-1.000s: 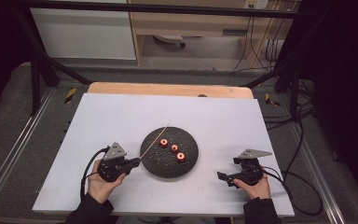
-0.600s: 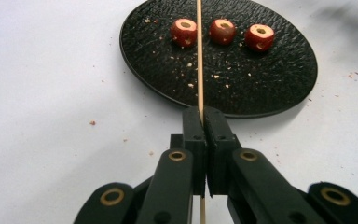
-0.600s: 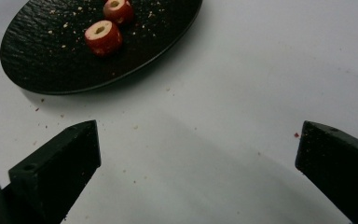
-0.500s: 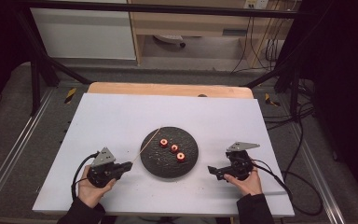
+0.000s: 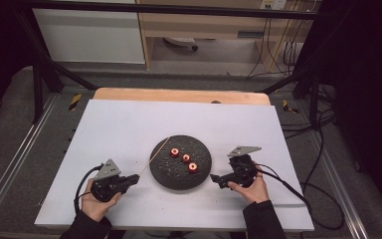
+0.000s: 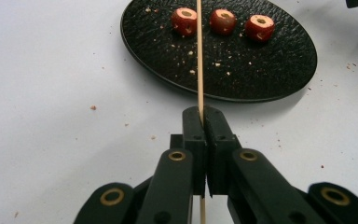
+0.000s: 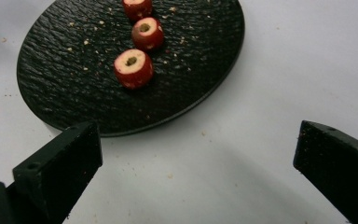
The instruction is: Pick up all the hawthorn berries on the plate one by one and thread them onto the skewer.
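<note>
Here the thin wooden skewer (image 6: 199,60) runs straight out from the left tool (image 6: 204,122), clamped tight, tip over the round black textured plate (image 5: 165,175). Three red cored fruit pieces (image 5: 185,159) lie crosswise beyond; right tool (image 7: 196,144) nearer, gaping, empty.

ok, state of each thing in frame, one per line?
left gripper: shut on the wooden skewer, which points out over the plate.
right gripper: open, holding nothing, just off the plate's edge.
black plate: flat on the white table, dusted with crumbs.
three red fruit pieces: in a row on the plate, cored, none on the skewer.
</note>
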Available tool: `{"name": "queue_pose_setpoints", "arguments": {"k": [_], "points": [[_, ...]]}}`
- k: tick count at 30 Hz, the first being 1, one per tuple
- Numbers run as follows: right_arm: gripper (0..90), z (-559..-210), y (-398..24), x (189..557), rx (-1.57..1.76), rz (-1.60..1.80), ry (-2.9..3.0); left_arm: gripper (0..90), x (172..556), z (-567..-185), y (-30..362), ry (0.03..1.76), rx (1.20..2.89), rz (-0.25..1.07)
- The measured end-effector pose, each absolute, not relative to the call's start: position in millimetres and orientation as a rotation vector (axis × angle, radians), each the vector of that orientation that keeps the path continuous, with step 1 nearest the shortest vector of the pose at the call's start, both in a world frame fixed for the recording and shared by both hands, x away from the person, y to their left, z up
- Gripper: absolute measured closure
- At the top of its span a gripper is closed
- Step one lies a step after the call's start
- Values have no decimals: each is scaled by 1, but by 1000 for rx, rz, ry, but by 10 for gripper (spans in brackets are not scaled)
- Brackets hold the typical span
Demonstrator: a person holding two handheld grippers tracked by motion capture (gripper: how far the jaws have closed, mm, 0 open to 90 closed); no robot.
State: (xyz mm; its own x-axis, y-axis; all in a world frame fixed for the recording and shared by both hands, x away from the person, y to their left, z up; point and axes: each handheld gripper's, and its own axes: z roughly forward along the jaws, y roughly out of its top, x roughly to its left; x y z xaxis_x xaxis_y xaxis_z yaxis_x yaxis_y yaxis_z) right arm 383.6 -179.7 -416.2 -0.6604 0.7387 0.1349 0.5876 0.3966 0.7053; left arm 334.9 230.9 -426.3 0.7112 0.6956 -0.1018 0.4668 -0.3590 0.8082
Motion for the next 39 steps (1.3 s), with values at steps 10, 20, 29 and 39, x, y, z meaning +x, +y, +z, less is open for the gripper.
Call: {"name": "queue_pose_setpoints", "arguments": {"k": [10,20,29,39], "points": [[70,-400,-146,402,1123,1052,2516,882,334,-426,235,890,2013,324],[180,-389,-115,416,1065,931,2637,883,333,-427,235,884,2020,327],[305,-390,-97,429,1034,795,2748,883,333,-428,233,876,2037,323],[432,-396,-79,443,1037,708,2857,883,334,-429,233,878,2047,318]]}}
